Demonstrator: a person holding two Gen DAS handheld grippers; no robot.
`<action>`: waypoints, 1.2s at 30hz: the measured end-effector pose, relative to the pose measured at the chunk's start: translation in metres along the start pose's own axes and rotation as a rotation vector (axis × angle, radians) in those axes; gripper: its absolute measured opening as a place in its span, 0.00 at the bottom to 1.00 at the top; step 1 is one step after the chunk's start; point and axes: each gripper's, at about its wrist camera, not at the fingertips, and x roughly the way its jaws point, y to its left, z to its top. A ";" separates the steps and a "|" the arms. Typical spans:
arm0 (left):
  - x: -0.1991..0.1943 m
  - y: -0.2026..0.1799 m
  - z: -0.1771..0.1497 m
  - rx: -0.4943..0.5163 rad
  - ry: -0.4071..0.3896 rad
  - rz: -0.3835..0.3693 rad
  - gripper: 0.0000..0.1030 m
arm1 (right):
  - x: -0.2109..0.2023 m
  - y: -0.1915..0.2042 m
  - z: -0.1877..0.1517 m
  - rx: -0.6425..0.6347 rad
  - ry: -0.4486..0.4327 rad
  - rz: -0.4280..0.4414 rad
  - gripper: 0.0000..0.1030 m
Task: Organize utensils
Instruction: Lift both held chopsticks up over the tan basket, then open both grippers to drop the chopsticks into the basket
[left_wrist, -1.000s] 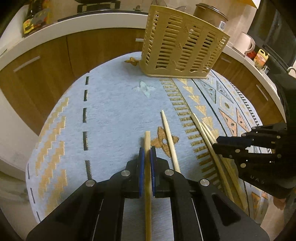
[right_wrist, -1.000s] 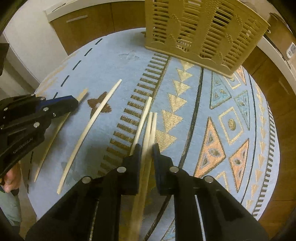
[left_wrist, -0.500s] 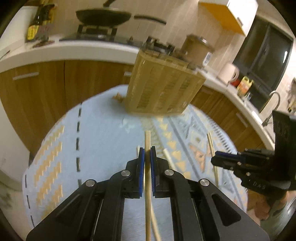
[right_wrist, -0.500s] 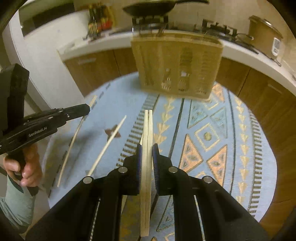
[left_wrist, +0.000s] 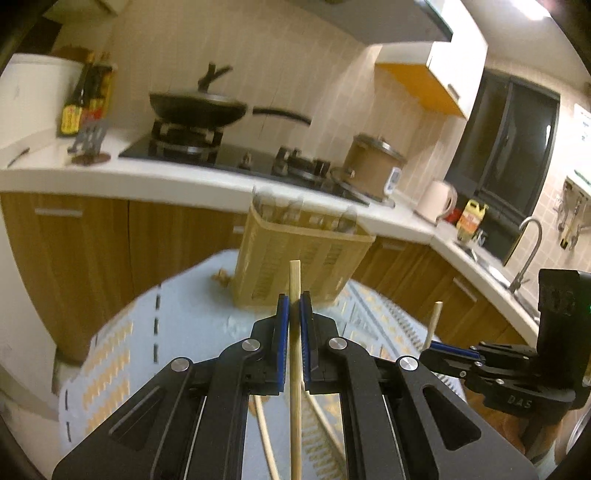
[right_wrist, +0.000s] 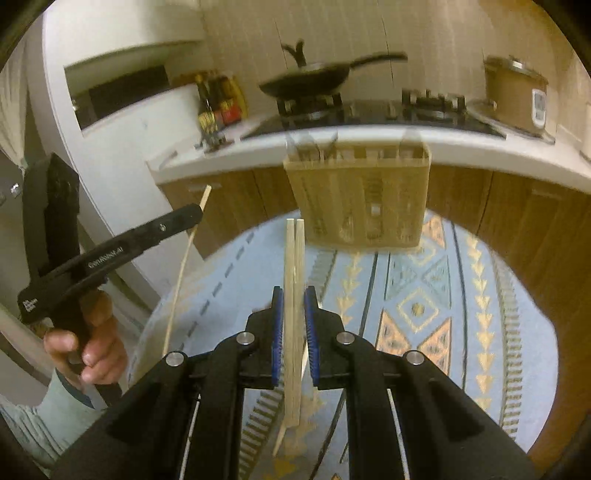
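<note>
My left gripper (left_wrist: 294, 306) is shut on one wooden chopstick (left_wrist: 295, 354), held upright above the round table. My right gripper (right_wrist: 294, 299) is shut on a pair of chopsticks (right_wrist: 294, 266), also raised. The beige slotted utensil basket (left_wrist: 301, 266) stands at the table's far edge, ahead of both grippers; it also shows in the right wrist view (right_wrist: 358, 199) with several utensils inside. In the left wrist view the right gripper (left_wrist: 439, 350) shows at right with its chopstick tip up. In the right wrist view the left gripper (right_wrist: 192, 214) shows at left. More chopsticks (left_wrist: 266, 439) lie on the table below.
The table wears a blue patterned cloth (right_wrist: 424, 295). Behind it runs a white kitchen counter (left_wrist: 147, 173) with a hob, a black pan (left_wrist: 199, 107), a brown cooker (left_wrist: 375, 166), bottles (left_wrist: 79, 107) and a sink tap (left_wrist: 524, 251). Wooden cabinet doors (left_wrist: 92, 251) stand below the counter.
Both grippers have lifted off the table with their chopsticks and tilted up, so the counter and basket now fill the views. The basket looks nearer.
</note>
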 end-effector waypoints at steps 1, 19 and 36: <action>-0.002 -0.003 0.006 0.004 -0.021 -0.004 0.04 | -0.007 0.001 0.005 -0.004 -0.028 0.006 0.09; 0.022 -0.040 0.108 0.085 -0.280 0.006 0.04 | -0.017 -0.036 0.102 0.101 -0.268 -0.046 0.09; 0.118 -0.003 0.166 -0.072 -0.407 0.062 0.04 | 0.036 -0.066 0.195 0.101 -0.450 -0.168 0.09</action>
